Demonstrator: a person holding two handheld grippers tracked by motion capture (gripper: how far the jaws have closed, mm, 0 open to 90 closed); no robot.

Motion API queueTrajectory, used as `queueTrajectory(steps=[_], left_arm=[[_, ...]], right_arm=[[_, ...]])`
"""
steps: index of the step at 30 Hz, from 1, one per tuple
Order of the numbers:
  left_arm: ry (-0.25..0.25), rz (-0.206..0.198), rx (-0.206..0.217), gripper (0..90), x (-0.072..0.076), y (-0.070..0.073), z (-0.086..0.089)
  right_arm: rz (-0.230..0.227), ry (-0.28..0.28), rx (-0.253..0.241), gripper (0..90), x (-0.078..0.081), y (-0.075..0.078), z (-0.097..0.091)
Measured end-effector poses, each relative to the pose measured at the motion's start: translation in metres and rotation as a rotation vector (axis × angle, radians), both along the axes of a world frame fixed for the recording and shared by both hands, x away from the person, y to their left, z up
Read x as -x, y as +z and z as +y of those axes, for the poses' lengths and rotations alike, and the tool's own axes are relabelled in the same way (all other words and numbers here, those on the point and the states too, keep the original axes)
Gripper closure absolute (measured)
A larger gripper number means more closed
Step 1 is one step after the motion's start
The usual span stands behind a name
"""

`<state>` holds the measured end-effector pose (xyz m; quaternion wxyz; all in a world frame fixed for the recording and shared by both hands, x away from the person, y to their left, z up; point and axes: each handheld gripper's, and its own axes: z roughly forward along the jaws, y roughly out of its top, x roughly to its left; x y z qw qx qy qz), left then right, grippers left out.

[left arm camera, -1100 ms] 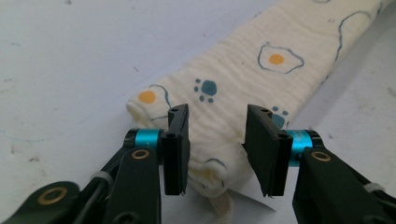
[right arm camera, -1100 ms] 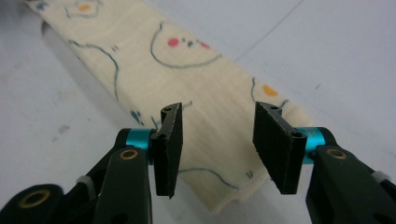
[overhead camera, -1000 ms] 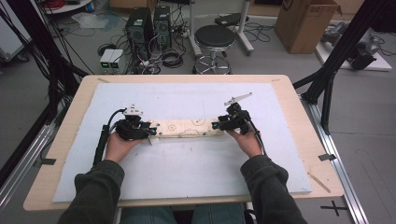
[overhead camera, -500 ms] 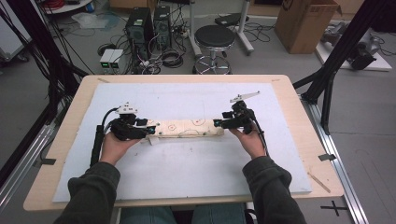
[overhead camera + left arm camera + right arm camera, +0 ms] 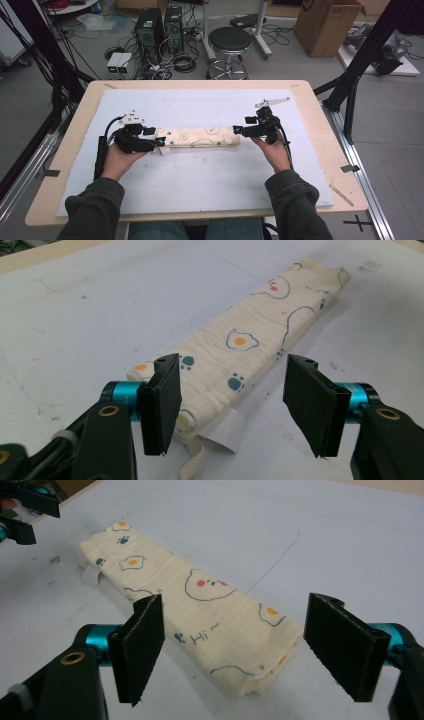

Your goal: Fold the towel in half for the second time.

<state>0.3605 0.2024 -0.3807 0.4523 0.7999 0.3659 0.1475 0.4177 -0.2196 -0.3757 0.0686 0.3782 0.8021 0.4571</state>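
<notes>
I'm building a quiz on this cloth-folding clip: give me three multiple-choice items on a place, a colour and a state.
1. Where does the folded cloth lie?
A. on the white mat, between the two tools
B. on the stool
C. hanging off the table edge

2. What colour are the yolks of the eggs printed on the cloth?
A. green
B. orange
C. purple

3. How do the jaws of the left tool and the right tool stand?
A. both clamped on the cloth
B. one open, one clamped
C. both open, pads off the cloth

Answers: 1 A, the high view shows it flat on the mat. 2 B, orange centres show in both gripper views. 3 C, the jaws have just been opening and stand apart either side of the cloth ends.
</notes>
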Motion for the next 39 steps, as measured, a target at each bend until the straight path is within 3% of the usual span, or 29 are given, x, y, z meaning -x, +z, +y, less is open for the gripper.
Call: queueTrajectory(steps=[18, 21, 28, 31, 39], left_arm=[[0.002, -0.024, -0.01, 34.1, 0.014, 0.008, 0.009], [0.003, -0.03, -0.01, 33.9, 0.016, 0.008, 0.01], [0.01, -0.025, -0.006, 33.2, 0.02, 0.003, 0.014], [0.016, -0.027, -0.003, 32.6, 0.021, 0.002, 0.016], [0.024, -0.03, -0.003, 32.1, 0.026, 0.002, 0.02]], right_arm=[[-0.018, 0.004, 0.003, 13.7, 0.013, 0.008, -0.004], [-0.036, 0.001, 0.009, 13.1, 0.015, 0.006, -0.004], [-0.018, -0.02, 0.012, 12.4, 0.022, -0.005, -0.011], [-0.02, -0.026, -0.006, 12.4, 0.023, -0.006, -0.015], [-0.021, -0.032, 0.003, 12.4, 0.028, -0.008, -0.019]])
